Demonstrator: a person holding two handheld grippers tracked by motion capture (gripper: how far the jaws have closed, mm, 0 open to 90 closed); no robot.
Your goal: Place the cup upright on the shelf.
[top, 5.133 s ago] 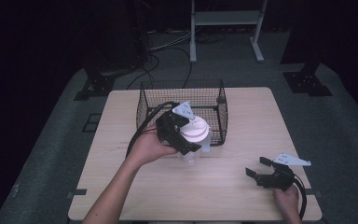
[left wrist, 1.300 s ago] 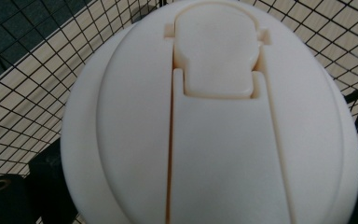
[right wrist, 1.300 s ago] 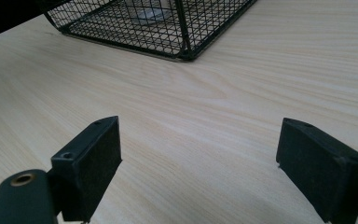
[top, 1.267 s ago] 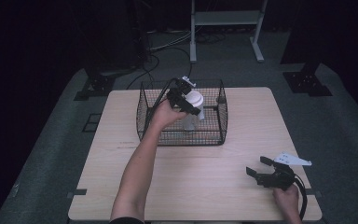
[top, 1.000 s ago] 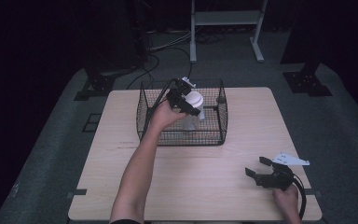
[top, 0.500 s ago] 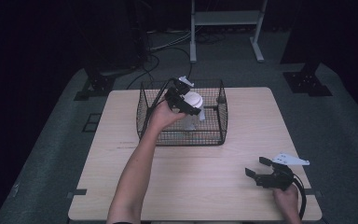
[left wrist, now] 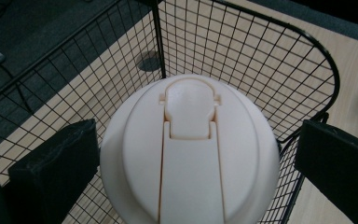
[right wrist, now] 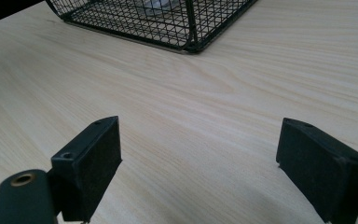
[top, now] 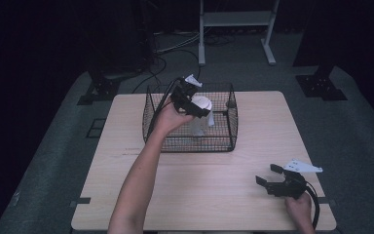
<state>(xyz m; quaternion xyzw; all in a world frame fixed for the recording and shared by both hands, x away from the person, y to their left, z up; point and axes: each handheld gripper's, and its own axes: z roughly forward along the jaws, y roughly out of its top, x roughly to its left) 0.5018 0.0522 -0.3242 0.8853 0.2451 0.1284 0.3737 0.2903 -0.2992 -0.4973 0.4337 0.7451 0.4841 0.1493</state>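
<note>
A clear bottle with a cream flip-top lid [top: 201, 113] stands upright inside the black wire basket [top: 190, 145]. My left gripper [top: 197, 106] hangs over the lid. In the left gripper view the lid [left wrist: 191, 154] sits between the jaws of the left gripper [left wrist: 193, 175]. The jaws are spread: one pad is right beside the lid and a gap shows at the other, so the gripper is open. My right gripper [top: 266, 174] rests on the table near the front right corner. The right gripper [right wrist: 200, 163] is open with only bare wood between its pads.
The basket's wire walls [left wrist: 242, 56] rise close around the bottle on the far and right sides. The wooden table [top: 214, 195] spreads bare between the basket and the right gripper. A corner of the basket [right wrist: 186, 32] lies ahead of the right gripper.
My left hand has carried the bottle from in front of the basket into it, and over the last second it barely moved. The right gripper has stayed put.
</note>
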